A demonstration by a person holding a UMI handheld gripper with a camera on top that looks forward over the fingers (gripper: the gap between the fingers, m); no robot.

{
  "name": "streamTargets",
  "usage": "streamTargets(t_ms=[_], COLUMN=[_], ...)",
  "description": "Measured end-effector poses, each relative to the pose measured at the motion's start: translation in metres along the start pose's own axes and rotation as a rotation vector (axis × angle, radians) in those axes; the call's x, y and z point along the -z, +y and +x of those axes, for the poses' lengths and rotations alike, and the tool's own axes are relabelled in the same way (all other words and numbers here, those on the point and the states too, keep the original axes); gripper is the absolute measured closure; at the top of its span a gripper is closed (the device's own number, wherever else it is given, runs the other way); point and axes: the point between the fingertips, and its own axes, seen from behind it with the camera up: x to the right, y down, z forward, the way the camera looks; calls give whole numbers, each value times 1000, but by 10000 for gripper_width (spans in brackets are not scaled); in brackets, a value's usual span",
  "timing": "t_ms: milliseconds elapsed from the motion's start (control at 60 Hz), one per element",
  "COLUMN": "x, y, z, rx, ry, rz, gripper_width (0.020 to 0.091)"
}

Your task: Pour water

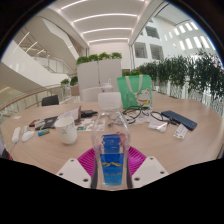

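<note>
A clear plastic bottle (111,150) with a blue label stands upright between the two fingers of the hand-held gripper (111,170); the pink pads (88,163) sit tight against the labelled part on both sides, so the hand-held gripper is clenched on the bottle; the bottle's cap end points upward, and whether its base touches the desk (150,143) cannot be told; it is at the near edge of the desk; just beyond it to the left stands a white cup (67,129); farther back, near the middle of the desk, is a green mesh basket (134,91); to the right lies a dark flat object (180,120) with white papers (158,125) beside it; small items (22,132) are scattered toward the left edge; beyond the far edge stand white planters with green plants (99,68).
</note>
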Motion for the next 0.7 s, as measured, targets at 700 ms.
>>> streamTargets(t_ms=[700], x=[-118], y=[-187], z=[-53], rx=[2158], ry=[468], rz=[-145], gripper_width=[741])
